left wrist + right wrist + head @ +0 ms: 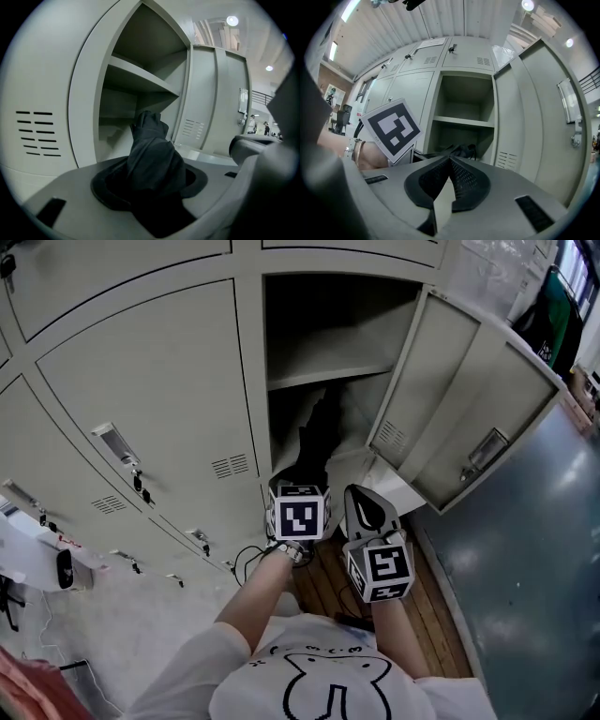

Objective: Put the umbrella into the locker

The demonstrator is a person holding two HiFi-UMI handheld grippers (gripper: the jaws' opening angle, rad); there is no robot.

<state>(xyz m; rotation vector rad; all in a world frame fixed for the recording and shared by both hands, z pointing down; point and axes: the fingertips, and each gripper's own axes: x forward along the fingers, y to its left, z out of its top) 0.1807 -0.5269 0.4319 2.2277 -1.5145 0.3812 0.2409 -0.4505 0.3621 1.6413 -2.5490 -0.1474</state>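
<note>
The black folded umbrella (314, 439) sticks out of my left gripper (302, 482), which is shut on its lower part. In the left gripper view the umbrella (152, 150) points into the open locker (140, 79), below the shelf, with its tip at the doorway. My right gripper (367, 512) hovers just right of the left one, shut with nothing between its pads. The right gripper view shows its closed jaws (449, 161), the umbrella (461, 150) beyond them, and the left gripper's marker cube (391, 129). The locker door (469, 418) stands swung open to the right.
Closed lockers (150, 381) with keys hanging in their locks fill the wall to the left. A black cable (246, 563) lies on the floor near the locker base. Wooden planks (328, 592) run under my arms, with grey floor (534, 568) to the right.
</note>
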